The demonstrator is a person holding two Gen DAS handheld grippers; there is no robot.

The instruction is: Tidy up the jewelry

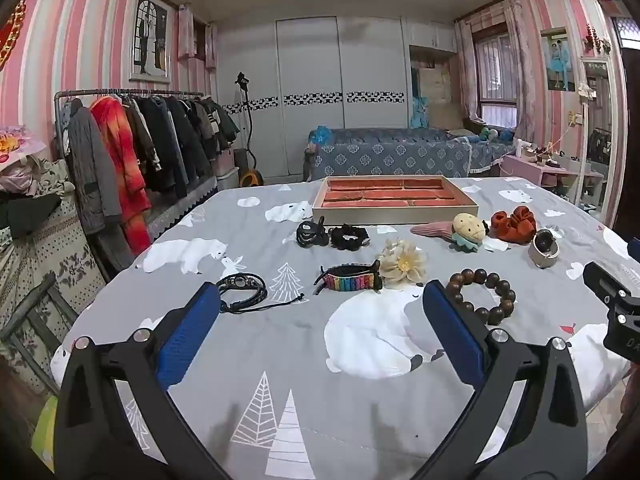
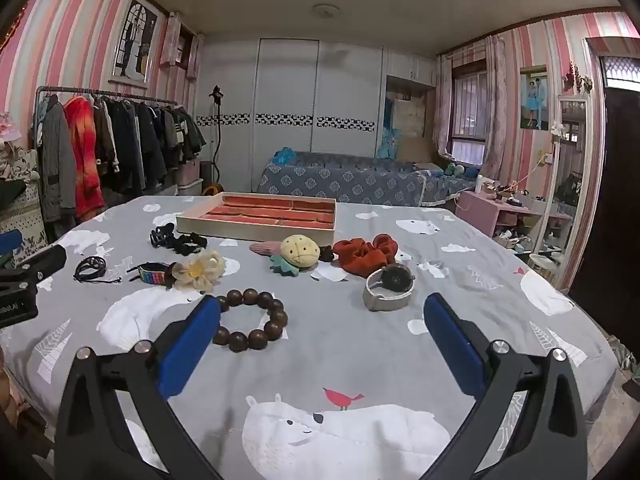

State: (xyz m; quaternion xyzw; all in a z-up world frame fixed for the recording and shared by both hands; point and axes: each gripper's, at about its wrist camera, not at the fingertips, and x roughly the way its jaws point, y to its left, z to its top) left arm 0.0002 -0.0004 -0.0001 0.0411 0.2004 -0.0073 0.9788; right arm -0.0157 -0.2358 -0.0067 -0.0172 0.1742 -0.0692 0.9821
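Jewelry pieces lie scattered on the table (image 1: 360, 420), which wears a grey cloth printed with polar bears and trees; the tray (image 1: 394, 212) with red-lined compartments sits at the far side, nothing visible inside it. The left gripper (image 1: 320, 320) hovers above the near edge, its blue pads spread wide and holding nothing; a black cord bracelet (image 1: 244, 292) lies just beyond its left finger; a wooden bead bracelet (image 1: 482, 294) lies just beside its right finger. Between them, farther off, a rainbow woven bracelet (image 1: 350, 280) touches a cream fabric flower (image 1: 402, 262). Nearer the tray sit a black hair claw (image 1: 310, 234) and a black scrunchie (image 1: 349, 237), close together. The right gripper (image 2: 322, 322) is likewise spread wide and empty; the wooden bead bracelet (image 2: 251, 320) lies by its left finger; a watch (image 2: 388, 288) on a pale band lies between its fingers, farther off; beyond it sit a rust-red scrunchie (image 2: 366, 254) and a plush hair clip (image 2: 298, 254).
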